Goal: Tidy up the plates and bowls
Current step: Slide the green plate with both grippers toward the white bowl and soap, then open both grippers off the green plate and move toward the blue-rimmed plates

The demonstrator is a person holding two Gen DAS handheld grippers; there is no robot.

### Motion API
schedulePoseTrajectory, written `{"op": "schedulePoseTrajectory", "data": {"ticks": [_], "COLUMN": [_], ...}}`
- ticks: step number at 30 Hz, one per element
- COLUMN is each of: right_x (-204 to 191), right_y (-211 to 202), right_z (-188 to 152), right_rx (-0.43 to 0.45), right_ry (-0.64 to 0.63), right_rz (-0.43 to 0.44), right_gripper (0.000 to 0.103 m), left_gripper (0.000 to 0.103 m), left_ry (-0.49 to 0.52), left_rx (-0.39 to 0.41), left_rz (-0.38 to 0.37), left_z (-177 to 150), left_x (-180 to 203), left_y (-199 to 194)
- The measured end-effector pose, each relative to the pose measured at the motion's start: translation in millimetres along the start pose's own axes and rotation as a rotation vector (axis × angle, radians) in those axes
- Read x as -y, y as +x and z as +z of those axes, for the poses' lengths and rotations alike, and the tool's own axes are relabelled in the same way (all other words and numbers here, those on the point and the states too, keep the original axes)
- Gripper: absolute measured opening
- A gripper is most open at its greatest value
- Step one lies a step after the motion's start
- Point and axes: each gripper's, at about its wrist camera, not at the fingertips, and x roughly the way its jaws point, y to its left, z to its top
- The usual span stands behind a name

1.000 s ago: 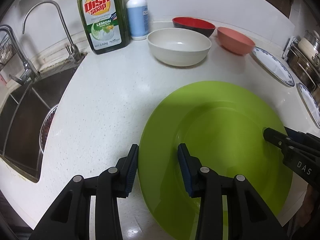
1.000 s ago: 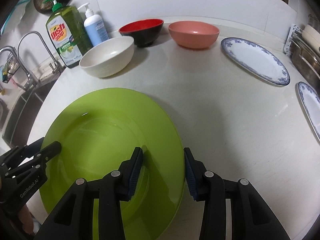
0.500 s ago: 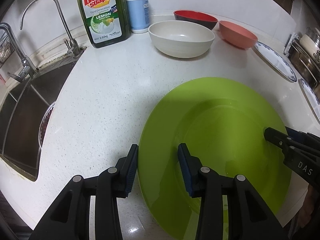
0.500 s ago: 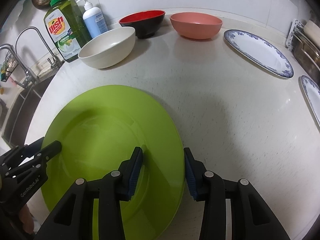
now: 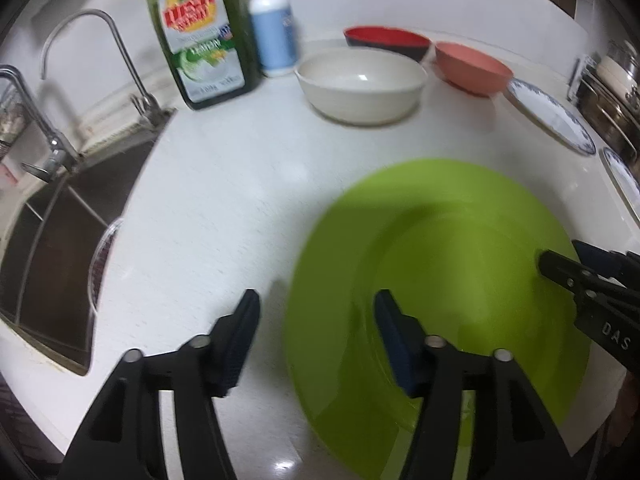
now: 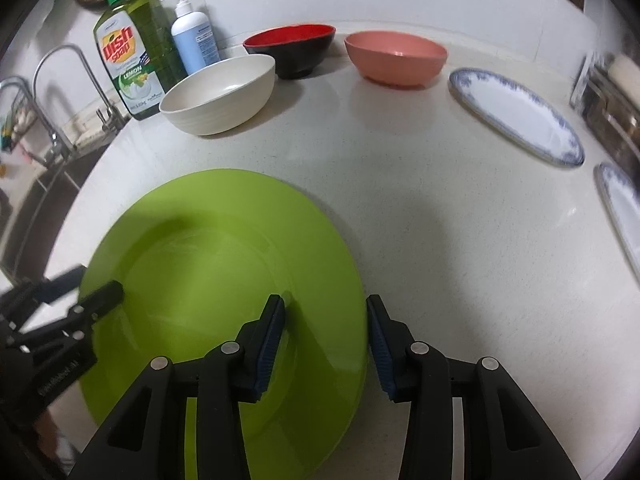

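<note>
A big lime-green plate (image 5: 460, 264) lies on the white counter (image 5: 224, 184). My left gripper (image 5: 316, 300) straddles its left rim. Its jaws are opening: the outer finger (image 5: 240, 332) stands clear of the rim and the inner finger (image 5: 396, 340) is over the plate. My right gripper (image 6: 324, 306) is shut on the plate's (image 6: 224, 264) right rim, one pad on the inside and one at the outer edge. Each gripper also shows in the other's view, the right gripper (image 5: 562, 254) and the left gripper (image 6: 96, 280).
At the back stand a cream bowl (image 6: 220, 92), a red-and-black bowl (image 6: 292, 48) and a pink bowl (image 6: 396, 58). Two blue-rimmed plates (image 6: 516, 116) (image 6: 620, 204) lie at the right. The sink (image 5: 60, 240), taps, a dish soap bottle (image 5: 200, 32) and a pump bottle (image 5: 272, 28) are at the left.
My left gripper's jaws have spread apart and its outer finger has come off the plate's rim. The right gripper keeps its hold.
</note>
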Motion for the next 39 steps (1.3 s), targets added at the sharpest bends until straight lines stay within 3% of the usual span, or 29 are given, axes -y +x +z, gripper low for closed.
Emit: {"op": "schedulePoseTrajectory", "data": {"ticks": [4, 8, 14, 29, 39], "right_x": [2.1, 8.9, 33.7, 140.0, 213.7], "right_y": [-15.0, -30.7, -58.0, -127.5, -161.6], "right_z": [4.3, 8.3, 11.6, 1.0, -3.2], "right_rx": [0.044, 0.078, 0.134, 0.268, 0.32], "right_ry": [0.014, 0.042, 0.122, 0.371, 0.508], "right_rz": [0.003, 0.007, -0.026, -0.275, -0.434], "right_gripper": [0.061, 0.065, 0.074, 0.079, 0.079], "left_gripper": [0.076, 0.088, 0.094, 0.1, 0.1], "left_ry": [0.007, 0.013, 0.083, 0.355, 0.496], "left_rx": [0.043, 0.071, 0.139, 0.228, 0.246], "left_rz": [-0.003, -0.041, -0.092, -0.292, -0.412], "left_z": [9.3, 24.7, 50.0, 102.7, 139.0], "left_x": [2.1, 9.8, 40.4, 165.6, 255.4], "left_y": [-14.0, -26.1, -45.2, -79.2, -89.3]}}
